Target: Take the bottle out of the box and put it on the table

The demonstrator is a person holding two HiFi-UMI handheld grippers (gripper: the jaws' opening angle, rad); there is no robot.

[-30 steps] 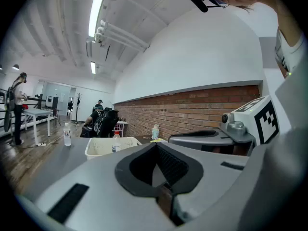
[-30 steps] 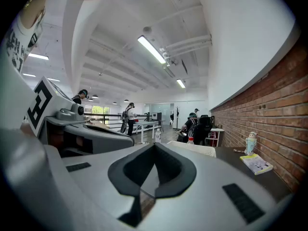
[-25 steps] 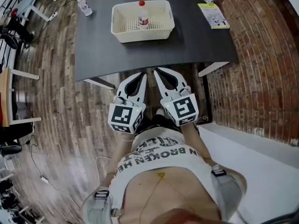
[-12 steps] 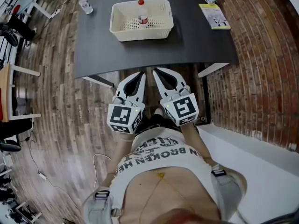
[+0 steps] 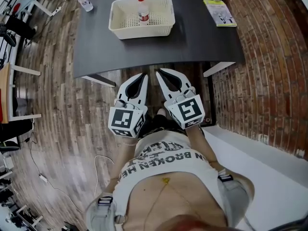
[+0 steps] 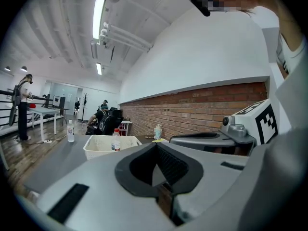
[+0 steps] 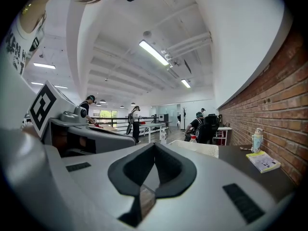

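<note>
Nearest, the left gripper (image 5: 143, 76) and the right gripper (image 5: 159, 73) hung side by side just short of the dark grey rectangular table (image 5: 202, 42), each with its jaws together on nothing. Farther off, the clear red-capped plastic bottle (image 5: 141, 9) stood upright inside the cream perforated plastic box (image 5: 139, 31) on the table.

The person's white shirt (image 5: 166, 159) bore black print, upside down in the head view; only "BROKEN" read clearly, the rest too distorted.
</note>
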